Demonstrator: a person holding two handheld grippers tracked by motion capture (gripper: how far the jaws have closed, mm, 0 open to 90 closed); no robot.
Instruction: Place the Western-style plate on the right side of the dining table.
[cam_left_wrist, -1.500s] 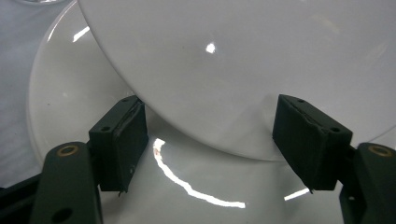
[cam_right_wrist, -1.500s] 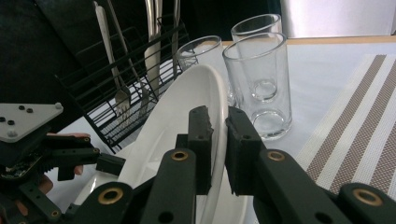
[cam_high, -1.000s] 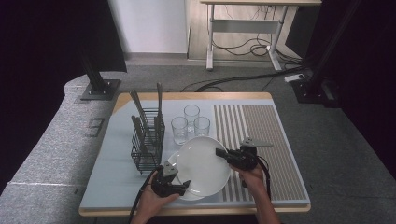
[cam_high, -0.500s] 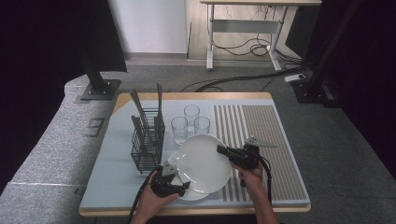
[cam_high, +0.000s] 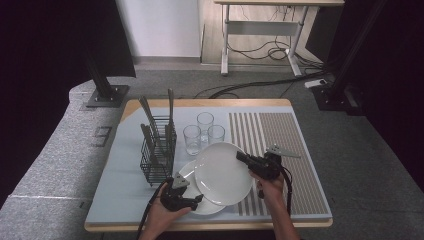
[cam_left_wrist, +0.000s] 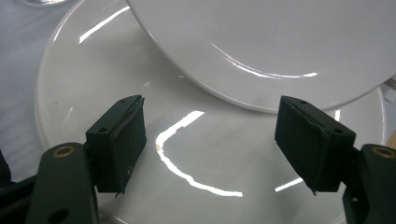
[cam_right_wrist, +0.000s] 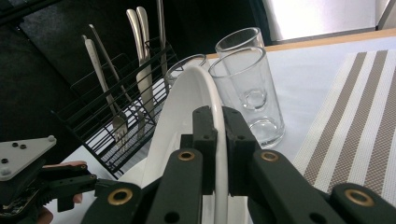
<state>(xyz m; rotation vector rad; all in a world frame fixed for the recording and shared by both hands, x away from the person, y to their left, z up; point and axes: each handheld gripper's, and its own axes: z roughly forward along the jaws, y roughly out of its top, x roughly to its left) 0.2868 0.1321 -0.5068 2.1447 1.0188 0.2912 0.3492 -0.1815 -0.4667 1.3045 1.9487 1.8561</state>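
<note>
Two plates: stacked offset at lower centre of the high view, on the pale mat.
Wire rack: left of centre in the high view, black, upright cutlery standing in it.
Left gripper: lower left of centre, held in a hand; jaws released and wide apart, hovering over the lower plate, nothing between the pads.
Lower plate: flat on the mat, mostly covered by the upper one; near rim beneath the left gripper.
Three glasses: clustered just above the plates, upright, clear.
Upper plate: white, centre of the high view, right edge raised; seen edge-on and tilted in the right gripper view.
Right gripper: right of centre, held in a hand; jaws clenched on the right rim of the upper plate, having just been closing.
Striped mat: right part of the table, brown and white stripes, beneath the right gripper.
</note>
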